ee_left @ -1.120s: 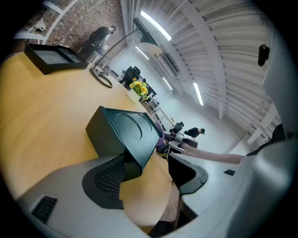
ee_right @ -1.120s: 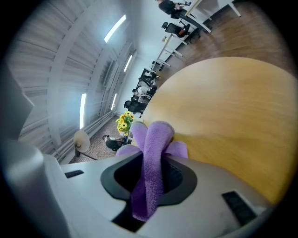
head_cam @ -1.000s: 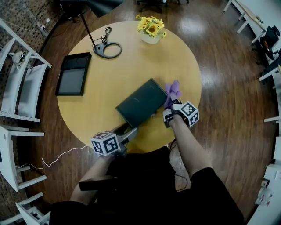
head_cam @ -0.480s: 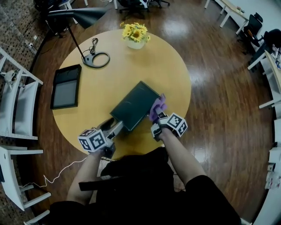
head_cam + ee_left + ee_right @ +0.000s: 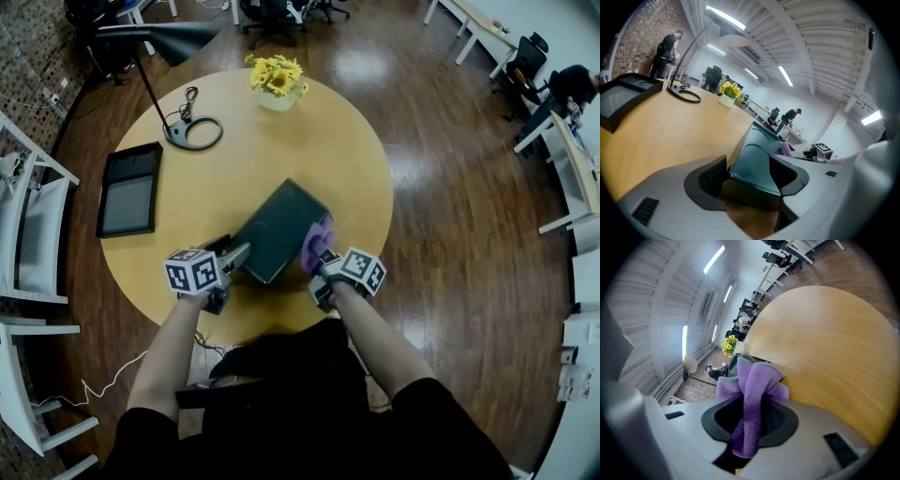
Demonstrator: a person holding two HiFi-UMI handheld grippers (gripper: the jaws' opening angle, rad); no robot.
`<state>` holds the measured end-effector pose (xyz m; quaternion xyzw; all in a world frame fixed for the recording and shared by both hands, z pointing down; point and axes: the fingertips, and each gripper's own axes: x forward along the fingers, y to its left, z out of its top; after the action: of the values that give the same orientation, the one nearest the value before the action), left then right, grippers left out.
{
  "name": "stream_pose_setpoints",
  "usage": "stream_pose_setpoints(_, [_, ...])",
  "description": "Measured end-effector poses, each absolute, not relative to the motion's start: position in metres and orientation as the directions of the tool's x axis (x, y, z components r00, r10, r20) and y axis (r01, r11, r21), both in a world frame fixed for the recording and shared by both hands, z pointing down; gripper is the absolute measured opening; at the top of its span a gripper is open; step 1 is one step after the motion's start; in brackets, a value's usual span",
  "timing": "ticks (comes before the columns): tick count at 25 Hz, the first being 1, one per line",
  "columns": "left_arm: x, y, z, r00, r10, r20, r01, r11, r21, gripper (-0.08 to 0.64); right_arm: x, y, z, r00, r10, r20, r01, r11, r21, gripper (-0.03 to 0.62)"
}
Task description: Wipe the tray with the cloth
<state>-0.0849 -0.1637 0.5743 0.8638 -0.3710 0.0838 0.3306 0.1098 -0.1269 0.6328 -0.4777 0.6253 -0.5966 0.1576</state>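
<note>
A dark green tray (image 5: 275, 228) lies slantwise on the round wooden table (image 5: 202, 202), near its front edge. My left gripper (image 5: 235, 255) is shut on the tray's near left corner. In the left gripper view the tray (image 5: 757, 157) sits clamped between the two pads of that gripper (image 5: 750, 180). My right gripper (image 5: 319, 269) is shut on a bunched purple cloth (image 5: 316, 244), which rests against the tray's near right edge. In the right gripper view the cloth (image 5: 752, 385) fills the gap of the gripper (image 5: 750, 420) and hides most of the tray behind it.
A black flat frame (image 5: 129, 190) lies at the table's left. A lamp's ring base (image 5: 192, 133) and a pot of yellow flowers (image 5: 275, 80) stand at the far side. White chairs (image 5: 28, 234) stand left of the table. A cable runs over the wooden floor (image 5: 441, 187).
The right gripper has slid the cloth along the tray's right edge toward me. The left gripper has swung left at the tray's near corner, and the tray has turned a little.
</note>
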Motion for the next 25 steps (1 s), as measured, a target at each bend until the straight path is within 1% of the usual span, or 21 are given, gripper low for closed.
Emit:
stream_pose_setpoints(1, [-0.084, -0.160, 0.573, 0.712, -0.582, 0.392, -0.696, -0.512, 0.504, 0.273, 0.111, -0.127, 0.632, -0.498, -0.782, 0.375, -0.409, -0.169, -0.897, 0.083])
stream_pose_setpoints(4, [-0.081, -0.148, 0.571, 0.711, -0.585, 0.390, -0.695, -0.498, 0.519, 0.273, 0.113, -0.132, 0.630, -0.519, -0.766, 0.380, -0.419, -0.159, -0.894, 0.083])
stream_pose_setpoints(9, [-0.088, -0.131, 0.565, 0.677, -0.650, 0.346, -0.695, -0.409, 0.592, 0.276, 0.106, -0.159, 0.627, -0.565, -0.728, 0.387, -0.462, -0.109, -0.880, 0.083])
stream_pose_setpoints(13, [-0.091, -0.111, 0.566, 0.653, -0.682, 0.329, -0.689, -0.356, 0.631, 0.275, 0.095, -0.175, 0.632, -0.580, -0.720, 0.380, -0.450, -0.105, -0.887, 0.083])
stream_pose_setpoints(19, [-0.087, -0.097, 0.569, 0.623, -0.706, 0.336, -0.705, -0.322, 0.632, 0.273, 0.084, -0.193, 0.632, -0.607, -0.687, 0.400, -0.482, -0.082, -0.872, 0.083])
stream_pose_setpoints(25, [-0.090, -0.099, 0.573, 0.631, -0.699, 0.337, -0.699, -0.323, 0.639, 0.259, 0.082, -0.170, 0.632, -0.629, -0.691, 0.357, -0.445, -0.057, -0.894, 0.084])
